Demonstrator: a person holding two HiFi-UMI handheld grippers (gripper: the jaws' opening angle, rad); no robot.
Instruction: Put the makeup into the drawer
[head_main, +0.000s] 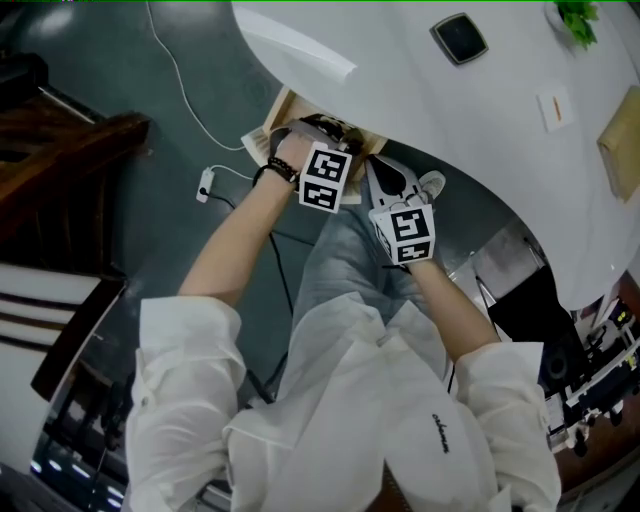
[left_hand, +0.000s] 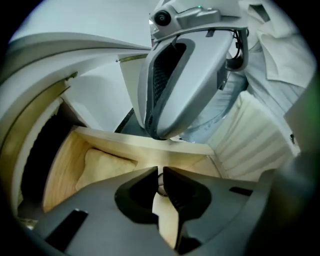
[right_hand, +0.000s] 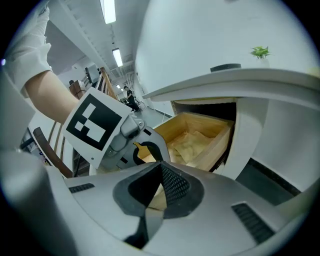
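Observation:
An open wooden drawer (head_main: 283, 112) sticks out from under a white curved desk. My left gripper (head_main: 335, 135) points steeply down into it. In the left gripper view its jaws (left_hand: 161, 172) stand almost together with only a thin slit. A small round dark-rimmed item (left_hand: 161, 190) shows through the slit, low in the drawer (left_hand: 65, 165); I cannot tell whether the pads touch it. A beige liner (left_hand: 105, 162) lies on the drawer floor. My right gripper (head_main: 400, 185) hovers beside the drawer, shut and empty (right_hand: 161, 165). It faces the left gripper's marker cube (right_hand: 95, 122) and the drawer (right_hand: 220, 145).
The white desk top (head_main: 450, 120) overhangs the drawer. A white cable (head_main: 205, 185) runs over the grey floor at the left, near dark wooden furniture (head_main: 70, 150). The person's jeans-clad legs (head_main: 345, 250) are below the grippers. Equipment (head_main: 590, 370) stands at the right.

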